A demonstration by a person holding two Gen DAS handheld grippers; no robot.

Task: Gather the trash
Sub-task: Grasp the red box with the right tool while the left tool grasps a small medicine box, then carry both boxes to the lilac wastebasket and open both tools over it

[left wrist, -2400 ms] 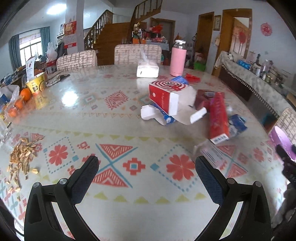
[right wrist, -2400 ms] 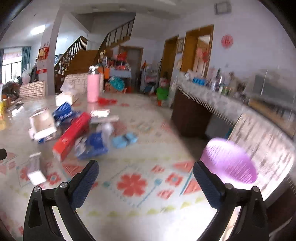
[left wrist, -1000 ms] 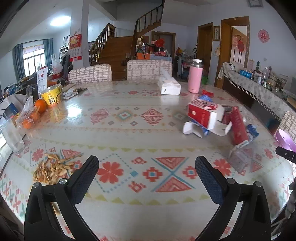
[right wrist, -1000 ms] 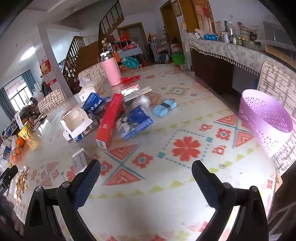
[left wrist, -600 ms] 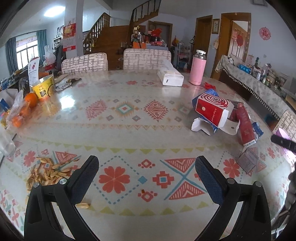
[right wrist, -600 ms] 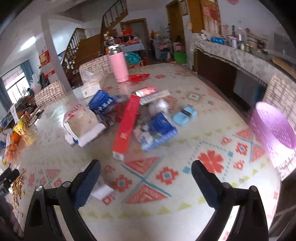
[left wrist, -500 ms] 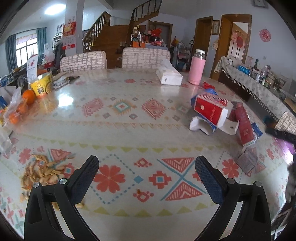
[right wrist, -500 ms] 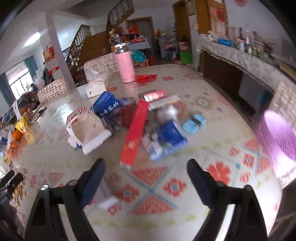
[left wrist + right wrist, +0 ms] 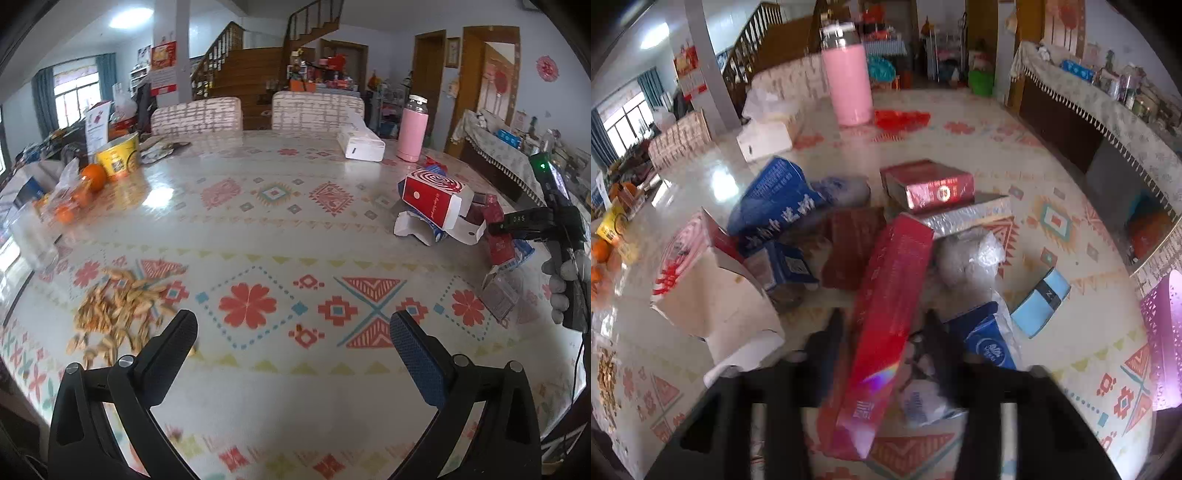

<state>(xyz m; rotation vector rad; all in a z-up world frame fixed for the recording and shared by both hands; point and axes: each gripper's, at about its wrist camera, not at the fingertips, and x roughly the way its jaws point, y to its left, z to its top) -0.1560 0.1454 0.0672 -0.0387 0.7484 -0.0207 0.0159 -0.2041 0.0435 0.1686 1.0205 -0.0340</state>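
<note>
**Tech A:** Red carton: report its location.

**Tech B:** The long red carton (image 9: 886, 317) lies in the litter pile near the right edge of the worktop (image 9: 258, 229). Its far end leans on a silver box (image 9: 967, 216). A crumpled clear bag (image 9: 971, 258) and a blue packet (image 9: 986, 339) lie just beside it on the right; an opened white-and-red box (image 9: 713, 295) lies on the left.

**Tech A:** Right gripper status?

**Tech B:** The right gripper (image 9: 882, 332) straddles the near half of the carton. Its jaws are closing, with the carton between the fingers (image 9: 831, 332). Motion blur prevents confirming pad contact.

**Tech A:** Left gripper?

**Tech B:** The left gripper (image 9: 293, 336) is over the near edge of the worktop, fingers (image 9: 177, 339) spread wide, nothing between them. A scatter of seed shells (image 9: 118, 310) lies near its left finger.

**Tech A:** Receptacle?

**Tech B:** A purple perforated basket (image 9: 1163, 339) sits off the right edge of the worktop.
</note>
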